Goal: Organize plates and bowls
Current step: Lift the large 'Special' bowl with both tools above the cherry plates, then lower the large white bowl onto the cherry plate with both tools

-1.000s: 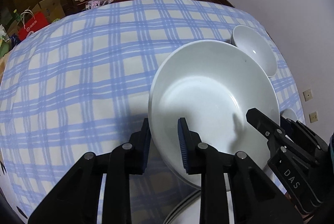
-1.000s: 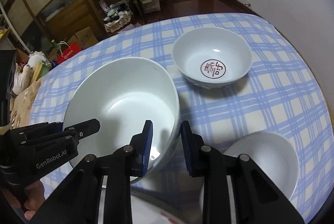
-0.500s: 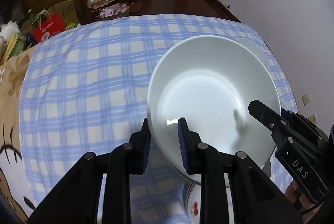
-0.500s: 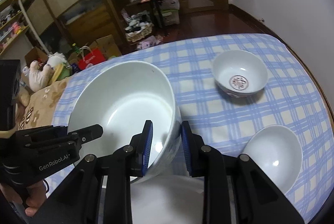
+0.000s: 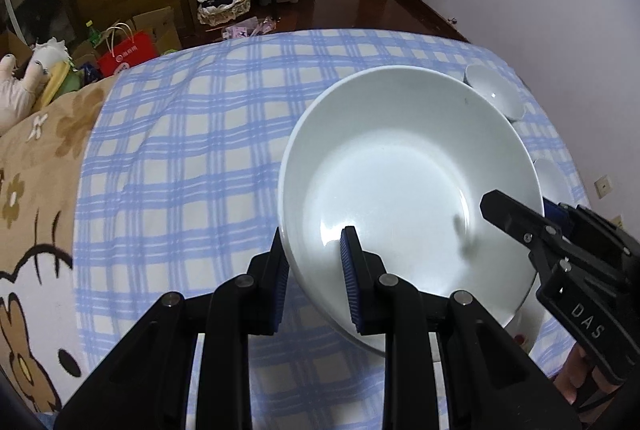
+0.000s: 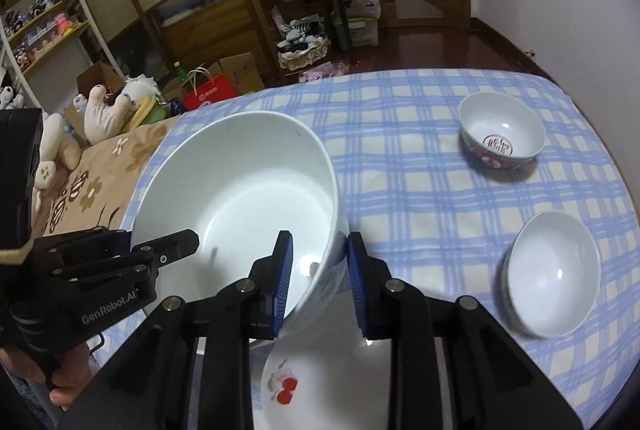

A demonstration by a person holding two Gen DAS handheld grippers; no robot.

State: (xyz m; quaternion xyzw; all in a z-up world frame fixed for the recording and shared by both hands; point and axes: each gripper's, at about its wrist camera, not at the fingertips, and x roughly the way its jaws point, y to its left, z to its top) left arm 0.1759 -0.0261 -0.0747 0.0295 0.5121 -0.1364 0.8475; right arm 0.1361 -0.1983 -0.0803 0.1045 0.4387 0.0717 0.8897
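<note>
Both grippers grip one big white bowl (image 5: 408, 189), raised off the table (image 5: 180, 149) and tilted. Left gripper (image 5: 314, 282): jaws nearly closed on the bowl's near-left rim, one blue pad (image 5: 350, 282) inside, the other outside the wall. Right gripper (image 6: 318, 276): same hold on the opposite rim, one pad inside, one outside against the wall, jaws narrowed to the wall's thickness. Each gripper shows in the other's view, so the bowl hangs between the two.

Below the bowl, near edge of the table: a white plate (image 6: 320, 370) with a red cherry print, partly covered by the bowl and the right gripper.

On the blue-checked cloth, right side: a plain white small bowl (image 6: 554, 274), upright, near; farther back, well apart from it, a patterned bowl (image 6: 500, 133) with a red mark inside, upright. Neither touches anything else.

Far left, off the table: stuffed toys (image 6: 108, 105), a red bag (image 6: 210, 91), cardboard boxes, shelves behind.
</note>
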